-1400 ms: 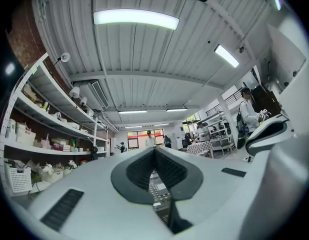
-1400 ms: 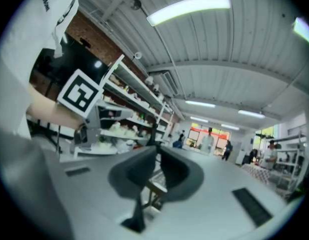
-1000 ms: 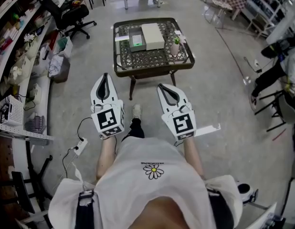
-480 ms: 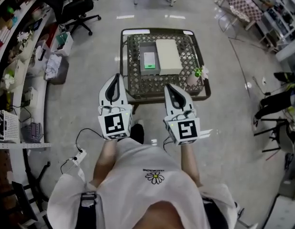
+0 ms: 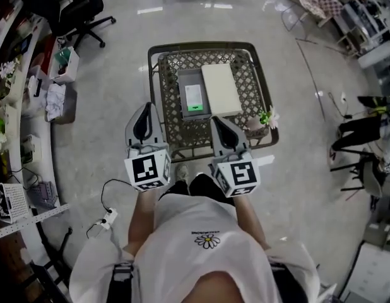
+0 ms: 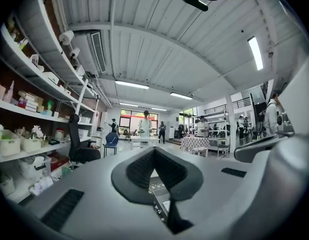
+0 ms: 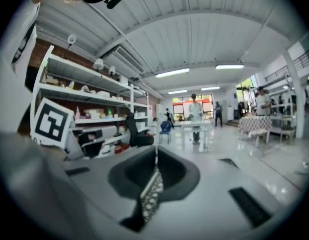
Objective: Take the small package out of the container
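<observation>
The low surface (image 5: 245, 74), a dark-framed table with a woven top, stands on the pale floor straight ahead of the person. It carries 3 things. The largest is a flat white box (image 5: 221, 89), which could be a lid. It lies against the right side of the grey open container (image 5: 182, 84).

The task looks barely begun, since nothing has been lifted and neither tool has reached the container. What is left is the reach, the grip, and the lift out.

The 2 grippers are held level in front of the body, short of the container. The left gripper (image 5: 144, 122) is by the near left corner of the surface, and the right gripper (image 5: 221, 134) is over its near edge. Each gripper's own view shows its jaws closed tip to tip with nothing between them.

The container holds 1 item, the small package (image 5: 195, 98). It is white with a green band at its near end and lies flat inside. A small potted sprig (image 5: 265, 117) stands at the near right corner.
</observation>
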`<state>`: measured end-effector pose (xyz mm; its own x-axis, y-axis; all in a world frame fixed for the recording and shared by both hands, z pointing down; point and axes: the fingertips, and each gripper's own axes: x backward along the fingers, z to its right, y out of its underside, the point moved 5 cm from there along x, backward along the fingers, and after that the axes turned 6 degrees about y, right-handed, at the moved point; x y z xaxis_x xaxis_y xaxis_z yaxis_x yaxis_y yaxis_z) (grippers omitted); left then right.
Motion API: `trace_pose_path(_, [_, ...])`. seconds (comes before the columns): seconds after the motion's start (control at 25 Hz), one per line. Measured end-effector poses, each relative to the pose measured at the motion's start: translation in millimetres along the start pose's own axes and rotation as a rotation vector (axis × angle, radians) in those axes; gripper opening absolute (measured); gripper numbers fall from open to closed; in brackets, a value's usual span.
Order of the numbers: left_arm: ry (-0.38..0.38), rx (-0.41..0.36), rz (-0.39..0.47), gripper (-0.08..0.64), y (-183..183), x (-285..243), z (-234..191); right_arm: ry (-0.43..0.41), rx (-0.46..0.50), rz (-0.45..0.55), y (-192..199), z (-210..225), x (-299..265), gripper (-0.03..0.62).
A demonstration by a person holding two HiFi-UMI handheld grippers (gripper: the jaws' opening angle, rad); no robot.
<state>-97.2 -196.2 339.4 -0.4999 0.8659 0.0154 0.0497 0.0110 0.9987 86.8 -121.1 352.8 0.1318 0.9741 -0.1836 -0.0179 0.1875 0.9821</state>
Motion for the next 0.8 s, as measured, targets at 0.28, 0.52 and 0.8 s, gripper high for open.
trace_pose_path(0.28, [-0.013,-0.034,-0.033,0.026,-3.1,-32.7,15.3,0.0,-0.017,-0.108,15.2,23.8,-35.5,0.032])
trace_pose_path(0.52, [-0.07,-0.044,-0.008,0.025,-9.9,-42.5,11.4,-0.009,-0.044,-0.103,12.2,23.4,-60.0,0.032])
trace_pose_path(0.8, [-0.121,-0.066,-0.042,0.025,-3.7,-44.6,2.4,0.0,-0.039,-0.155,23.6,30.5,-73.9,0.032])
